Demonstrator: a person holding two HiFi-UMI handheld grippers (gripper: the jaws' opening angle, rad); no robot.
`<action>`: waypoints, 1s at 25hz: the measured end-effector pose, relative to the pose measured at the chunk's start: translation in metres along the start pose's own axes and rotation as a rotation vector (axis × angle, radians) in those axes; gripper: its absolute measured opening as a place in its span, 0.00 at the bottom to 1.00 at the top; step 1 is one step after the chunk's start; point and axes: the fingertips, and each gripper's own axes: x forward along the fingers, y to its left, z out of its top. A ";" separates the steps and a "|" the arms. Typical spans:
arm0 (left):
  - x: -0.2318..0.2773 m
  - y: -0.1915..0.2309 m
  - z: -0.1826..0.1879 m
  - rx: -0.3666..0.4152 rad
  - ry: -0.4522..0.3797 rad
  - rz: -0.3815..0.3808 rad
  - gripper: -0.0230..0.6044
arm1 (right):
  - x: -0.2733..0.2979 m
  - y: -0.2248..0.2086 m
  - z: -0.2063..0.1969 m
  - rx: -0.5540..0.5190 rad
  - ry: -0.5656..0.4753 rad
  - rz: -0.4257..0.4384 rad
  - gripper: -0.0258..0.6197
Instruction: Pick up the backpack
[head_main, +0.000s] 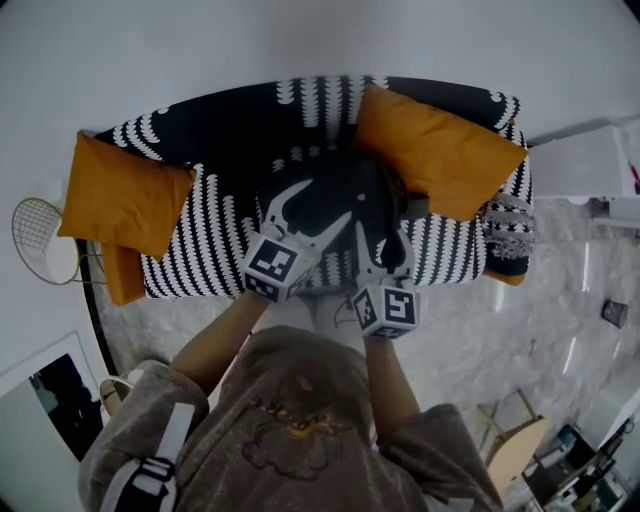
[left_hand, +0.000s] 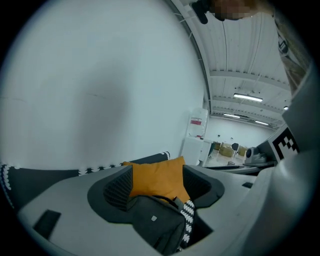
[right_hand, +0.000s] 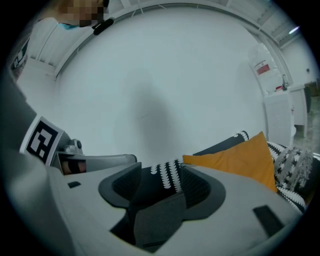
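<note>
A dark backpack (head_main: 345, 180) stands in the middle of a black-and-white patterned sofa (head_main: 200, 215). My left gripper (head_main: 328, 198) reaches over the backpack's left part, jaws open. In the left gripper view the left gripper (left_hand: 159, 187) shows the grey backpack (left_hand: 155, 222) low between its pads, which stand apart from it. My right gripper (head_main: 380, 245) is at the backpack's right front, also open. In the right gripper view the right gripper (right_hand: 162, 187) frames the backpack's dark top (right_hand: 157, 220), with no pad pressing on it.
Orange cushions lie at the sofa's left (head_main: 120, 195) and right (head_main: 435, 150), and a grey patterned cushion (head_main: 508, 230) lies on the right arm. A wire side table (head_main: 40, 240) stands to the left, a white cabinet (head_main: 585, 160) to the right. The floor (head_main: 500, 330) is marble.
</note>
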 end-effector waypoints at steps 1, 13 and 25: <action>0.006 0.004 -0.009 -0.002 0.013 0.000 0.54 | 0.006 -0.004 -0.006 0.007 0.002 -0.004 0.43; 0.067 0.040 -0.113 0.012 0.144 -0.009 0.56 | 0.054 -0.069 -0.112 0.087 0.085 -0.121 0.45; 0.084 0.061 -0.155 0.149 0.322 -0.113 0.58 | 0.043 -0.062 -0.194 0.290 0.181 -0.352 0.51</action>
